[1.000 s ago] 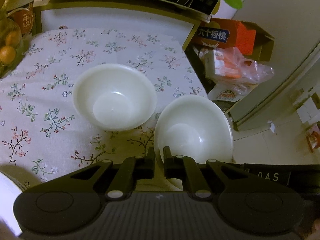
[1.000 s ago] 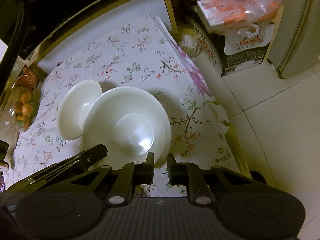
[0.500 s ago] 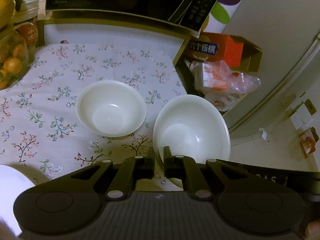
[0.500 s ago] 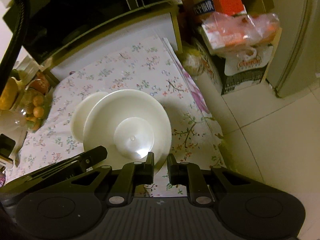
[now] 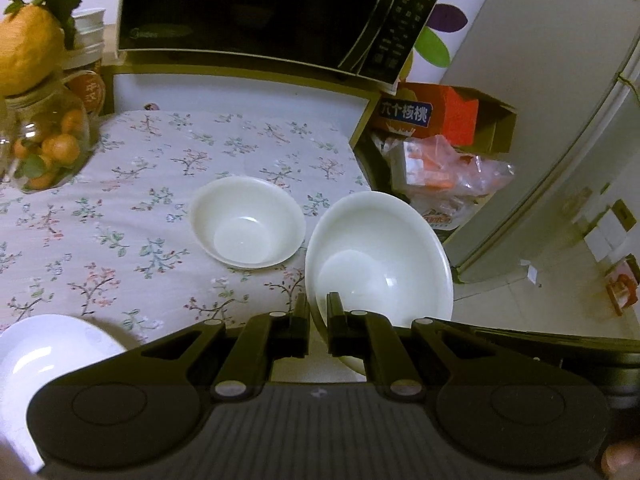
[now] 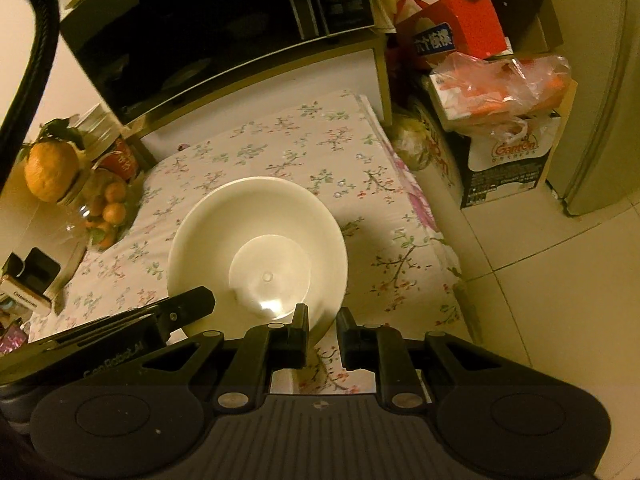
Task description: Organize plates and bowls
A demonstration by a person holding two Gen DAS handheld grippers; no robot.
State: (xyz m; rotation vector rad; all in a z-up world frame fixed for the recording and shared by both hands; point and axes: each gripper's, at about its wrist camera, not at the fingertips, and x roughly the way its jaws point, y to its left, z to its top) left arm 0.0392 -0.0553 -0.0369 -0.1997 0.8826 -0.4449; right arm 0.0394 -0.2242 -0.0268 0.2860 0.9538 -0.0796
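My left gripper (image 5: 318,322) is shut on the near rim of a white bowl (image 5: 380,256) and holds it tilted in the air at the table's right edge. A second white bowl (image 5: 247,227) rests upright on the floral tablecloth (image 5: 132,184), just left of the held one. In the right wrist view the held bowl (image 6: 258,256) shows from beneath, with the left gripper's body (image 6: 160,316) at its left. My right gripper (image 6: 322,334) has a narrow gap between its fingers, next to the bowl's near edge; whether it touches the rim is unclear.
A white dish (image 5: 44,354) sits at the near left. A glass jar of small oranges (image 5: 44,148) stands at the far left. A black microwave (image 5: 256,12) sits on a raised shelf at the back. Boxes and bags (image 5: 436,148) stand on the floor right of the table.
Both grippers have risen and drawn back from the table with the held bowl. The bowl on the cloth looks smaller and farther away. In the right wrist view the held bowl now hides it.
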